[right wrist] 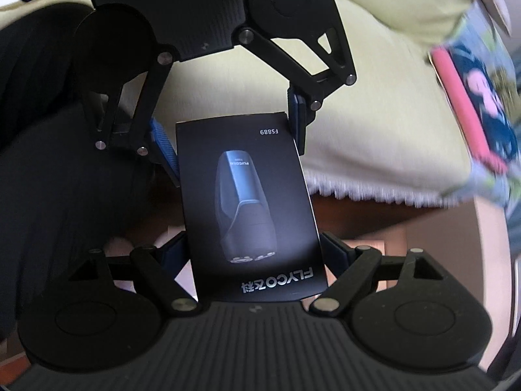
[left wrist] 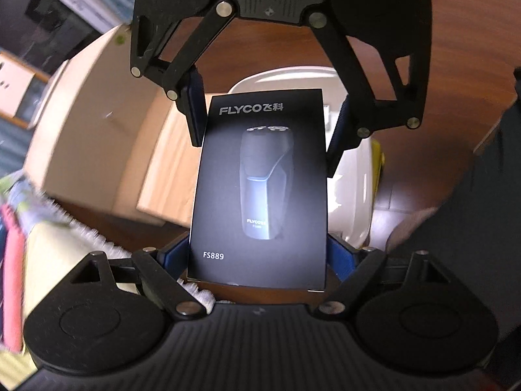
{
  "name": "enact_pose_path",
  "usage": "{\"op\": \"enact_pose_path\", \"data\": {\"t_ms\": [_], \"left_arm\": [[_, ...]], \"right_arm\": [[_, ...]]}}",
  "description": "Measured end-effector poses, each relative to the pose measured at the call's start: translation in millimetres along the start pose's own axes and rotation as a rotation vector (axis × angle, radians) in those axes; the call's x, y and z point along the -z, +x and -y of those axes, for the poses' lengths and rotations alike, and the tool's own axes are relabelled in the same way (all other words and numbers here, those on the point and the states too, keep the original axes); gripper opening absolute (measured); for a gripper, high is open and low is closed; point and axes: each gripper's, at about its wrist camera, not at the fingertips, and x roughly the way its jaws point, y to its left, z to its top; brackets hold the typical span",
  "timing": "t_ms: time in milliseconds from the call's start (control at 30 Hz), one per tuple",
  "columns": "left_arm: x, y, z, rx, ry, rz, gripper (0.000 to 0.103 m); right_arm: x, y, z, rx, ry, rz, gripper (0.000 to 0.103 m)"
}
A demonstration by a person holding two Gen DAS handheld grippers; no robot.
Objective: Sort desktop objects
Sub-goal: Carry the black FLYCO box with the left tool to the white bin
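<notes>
Gripping black shaver box (left wrist: 260,189) at opposite ends, left gripper (left wrist: 260,254) and right gripper (right wrist: 257,254) held it above brown desk (left wrist: 439,97); cardboard boxes (left wrist: 97,137) left, white tub (left wrist: 351,202) behind, contents unclear.

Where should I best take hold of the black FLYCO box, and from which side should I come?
Grip the black box across its two long, flat, parallel edges, near a short end, coming in lengthwise from that end. Both claws hold it this way now: the left claw at the FS889 end, the right claw at the FLYCO end.
</notes>
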Motion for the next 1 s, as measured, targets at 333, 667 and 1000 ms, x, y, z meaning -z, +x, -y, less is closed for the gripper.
{"op": "enact_pose_path", "data": {"t_ms": [333,667,1000], "left_arm": [[-50,87,-9,0.077,0.062,0.005,0.085],[-59,131,1,0.071,0.077,-0.006,0.085],[-45,159,1,0.104,0.060,-0.008,0.085]], "right_arm": [[90,48,-18,-0.011,0.124,-0.071,0.082],[113,105,-9,0.005,0.166,-0.109,0.082],[121,124,-18,-0.028,0.161,-0.137,0.082]]}}
